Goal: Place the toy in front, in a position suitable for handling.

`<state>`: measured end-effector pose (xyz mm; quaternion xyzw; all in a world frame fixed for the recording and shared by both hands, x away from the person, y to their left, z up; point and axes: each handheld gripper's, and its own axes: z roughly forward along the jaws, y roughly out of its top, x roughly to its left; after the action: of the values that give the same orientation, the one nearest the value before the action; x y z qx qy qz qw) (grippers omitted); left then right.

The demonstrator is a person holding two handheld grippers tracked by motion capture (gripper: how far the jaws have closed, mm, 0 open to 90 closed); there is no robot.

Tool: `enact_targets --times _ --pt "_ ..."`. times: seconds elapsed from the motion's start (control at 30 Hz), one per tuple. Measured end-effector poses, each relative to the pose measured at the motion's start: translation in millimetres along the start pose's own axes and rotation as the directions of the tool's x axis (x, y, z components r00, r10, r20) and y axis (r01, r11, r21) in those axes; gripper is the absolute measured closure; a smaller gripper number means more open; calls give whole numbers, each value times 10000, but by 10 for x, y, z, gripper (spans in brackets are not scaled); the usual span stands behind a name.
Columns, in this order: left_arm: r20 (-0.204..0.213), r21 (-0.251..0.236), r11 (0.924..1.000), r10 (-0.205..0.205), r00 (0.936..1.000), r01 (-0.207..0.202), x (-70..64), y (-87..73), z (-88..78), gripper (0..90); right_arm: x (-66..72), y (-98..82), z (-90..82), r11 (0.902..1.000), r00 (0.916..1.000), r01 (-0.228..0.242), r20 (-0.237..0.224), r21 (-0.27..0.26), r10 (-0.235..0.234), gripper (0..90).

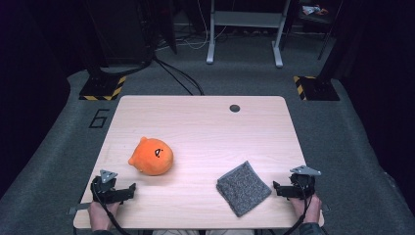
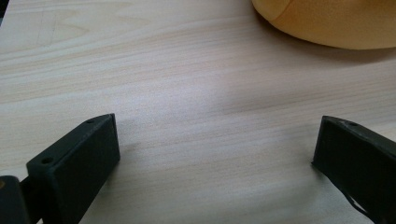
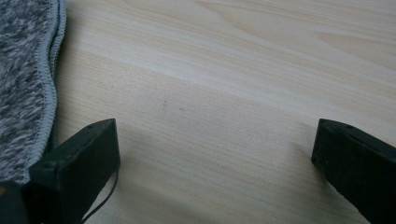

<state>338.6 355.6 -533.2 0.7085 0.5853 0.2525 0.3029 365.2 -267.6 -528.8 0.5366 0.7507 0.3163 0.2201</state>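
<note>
Orange plush toy [image 1: 151,156] is sitting near the table's [image 1: 205,122] front-left corner, just ahead of the left gripper [image 1: 128,190]; grey cloth [image 1: 243,188] is lying beside the right gripper [image 1: 277,188]. Both are resting spread, gripping nothing.

The left gripper [image 2: 215,149] looks low across a pale wooden table [image 2: 177,70]; its two black jaws rise from the bottom corners, set wide apart with bare wood grain between them and nothing held; the left jaw shows small holes on its upper face; at the top right lies the rounded lower edge of an orange soft toy [image 2: 336,21], resting on the table and casting a soft shadow beneath it, well ahead of the jaws.
</note>
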Motion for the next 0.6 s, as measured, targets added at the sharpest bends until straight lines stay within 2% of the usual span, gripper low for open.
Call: enact_targets --times 0.23,0.3,0.47,0.57,0.6 --pt "-7 3 10000 -6 10000 6 0 0 0 0 -1 8 -47 9999 9998 -131 -122 -105 130 0" --pt "-8 -3 10000 -13 10000 13 -1 0 0 0 47 37 -92 9998 9998 -94 -188 -147 91 0" --pt "-11 0 10000 -4 10000 4 -1 0 0 0 227 140 -171 9997 9966 14 -820 -237 -33 0" --pt "-11 0 10000 -5 10000 5 -1 0 0 0 284 168 -182 9996 9946 126 -1030 -269 -153 0" --pt "-11 3 10000 -7 10000 7 -1 1 0 0 365 201 -202 9995 9914 169 -1295 -249 -200 0"
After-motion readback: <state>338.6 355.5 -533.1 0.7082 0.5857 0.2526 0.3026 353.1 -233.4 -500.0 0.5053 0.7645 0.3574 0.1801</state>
